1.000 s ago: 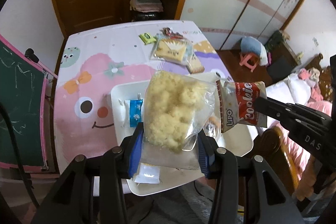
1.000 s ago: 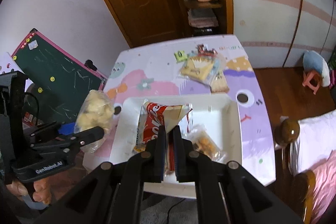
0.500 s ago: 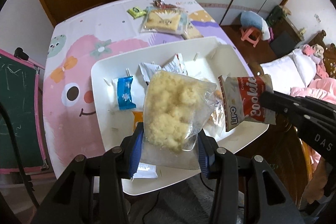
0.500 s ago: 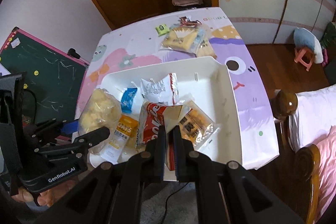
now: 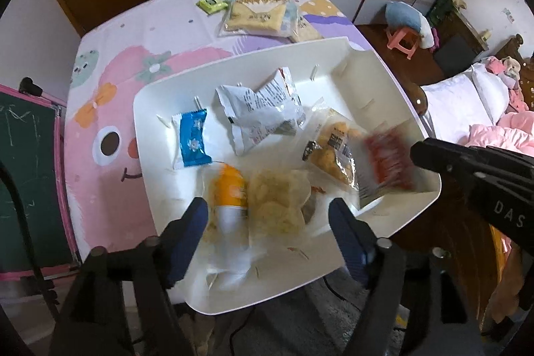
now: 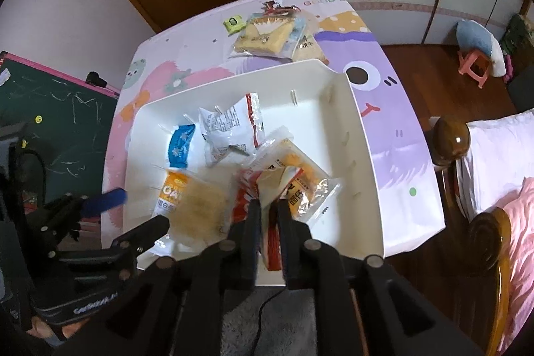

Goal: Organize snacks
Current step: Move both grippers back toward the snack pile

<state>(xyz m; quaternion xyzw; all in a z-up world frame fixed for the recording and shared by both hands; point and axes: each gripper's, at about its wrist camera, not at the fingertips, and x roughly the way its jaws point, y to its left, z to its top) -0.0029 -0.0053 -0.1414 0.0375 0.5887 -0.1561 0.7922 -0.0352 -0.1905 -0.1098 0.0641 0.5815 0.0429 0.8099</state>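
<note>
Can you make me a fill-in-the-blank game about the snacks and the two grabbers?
1. The left gripper has its fingers ____, and the yellow puffy snack bag lies blurred between them.
2. The right gripper is shut on the ____ cookie bag.
3. The small blue packet lies inside the ____ tray.
4. The little green packet lies on the table, ____ the tray.

Missing words: open; red; white; outside

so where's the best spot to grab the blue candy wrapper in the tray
Take the blue wrapper across its narrow width at the middle, coming straight down from above. It lies flat on the white tray floor, long axis running toward the far rim, with bare tray on both long sides, so an open claw like the left claw likely fits astride it. The crimped ends look thin and slippery.
</note>
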